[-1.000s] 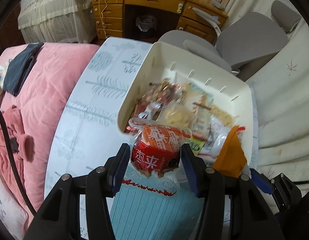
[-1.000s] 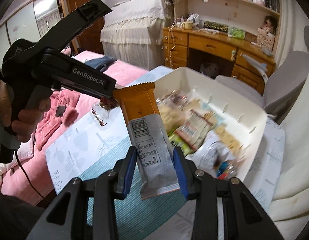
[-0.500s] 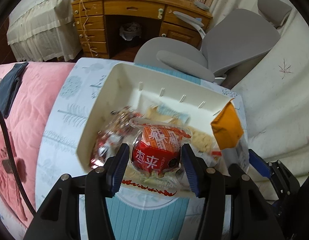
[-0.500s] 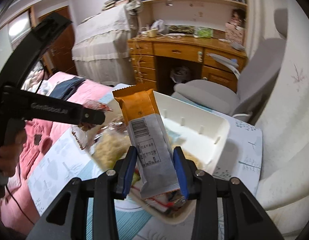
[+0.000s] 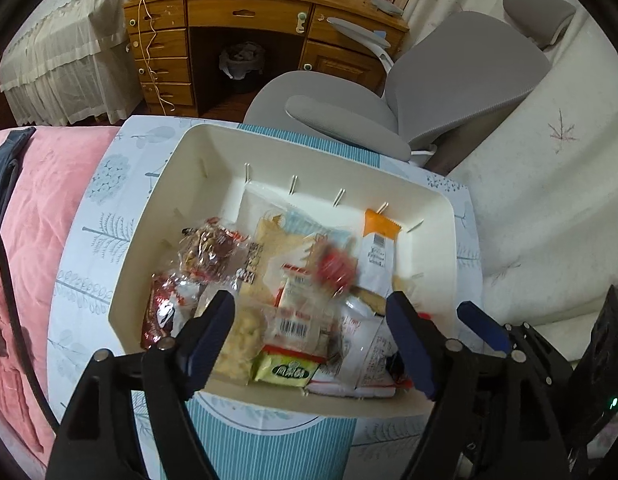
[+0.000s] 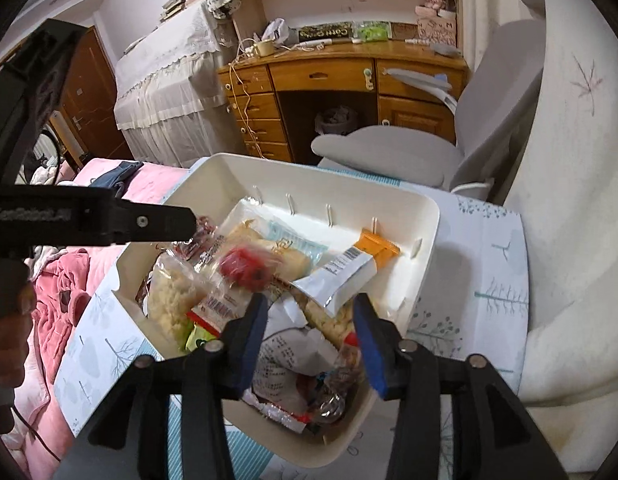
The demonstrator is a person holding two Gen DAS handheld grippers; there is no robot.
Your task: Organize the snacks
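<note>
Both grippers have just let go over the white bin [image 5: 149,280]. The left gripper [image 5: 309,332], which a second ago pinched a red snack pack, now has its fingers spreading wide with nothing between them; the red snack pack [image 5: 333,270] shows as a blur among the other snacks, apparently mid-drop. The right gripper [image 6: 309,332] is opening too, fingers at a moderate gap and empty, and the orange-topped bar [image 6: 349,266] it carried half a second ago now lies slanted inside the bin, its orange end against the far wall by the divider slots.

For the task this reads as two more snacks delivered; the bin holds a loose heap of packets, unsorted, so any further tidying inside it looks not yet done.

The bin sits on a worktop [image 5: 93,216] covered with a pale cloth printed with trees and a teal striped patch. A pink bedspread [image 5: 33,208] lies to the left, a grey office chair [image 5: 449,80] just beyond the bin, a wooden desk [image 5: 245,12] with drawers further back, and a cream cover with a leaf motif to the right
</note>
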